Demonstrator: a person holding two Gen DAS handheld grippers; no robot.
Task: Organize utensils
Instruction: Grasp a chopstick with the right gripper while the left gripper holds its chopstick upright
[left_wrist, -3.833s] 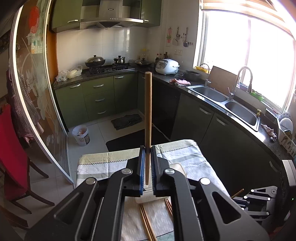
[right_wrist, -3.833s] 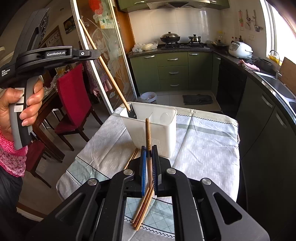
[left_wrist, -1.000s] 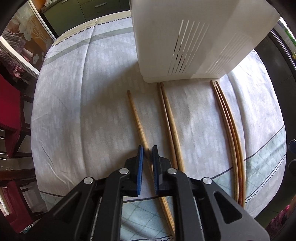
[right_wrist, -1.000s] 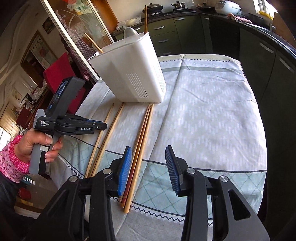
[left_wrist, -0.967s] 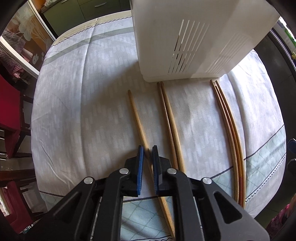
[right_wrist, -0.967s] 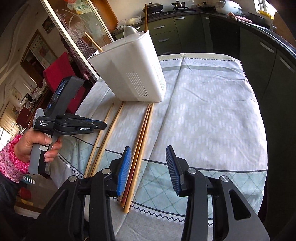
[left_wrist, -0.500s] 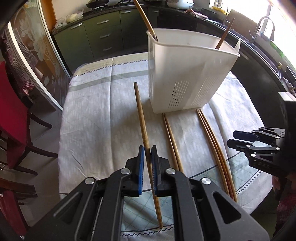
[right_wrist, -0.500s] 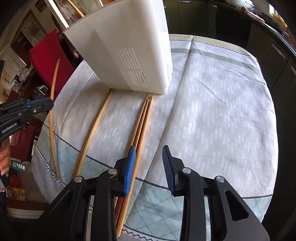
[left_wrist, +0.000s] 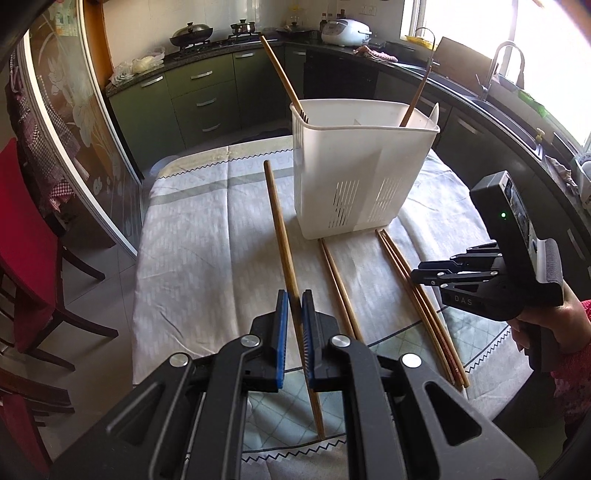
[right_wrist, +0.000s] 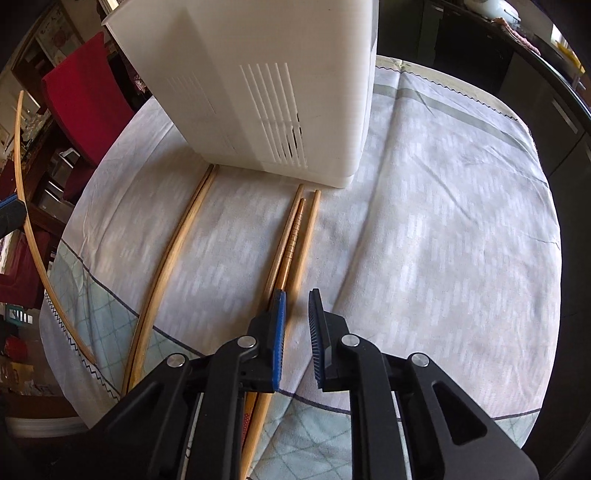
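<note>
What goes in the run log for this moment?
left gripper: shut on chopstick | right gripper: closing over chopstick trio | holder: upright

Clothed table (left_wrist: 192, 258) bears white caddy (left_wrist: 354, 177), loose chopsticks (left_wrist: 338, 284).

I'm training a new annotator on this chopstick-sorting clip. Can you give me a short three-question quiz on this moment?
1. True or false: the left gripper is shut on a chopstick.
2. How many chopsticks lie in the group in front of the right gripper: A two, B three, C five?
3. What white thing stands on the tablecloth?

Key: 1 true. 2 B. 3 The slotted utensil holder.
</note>
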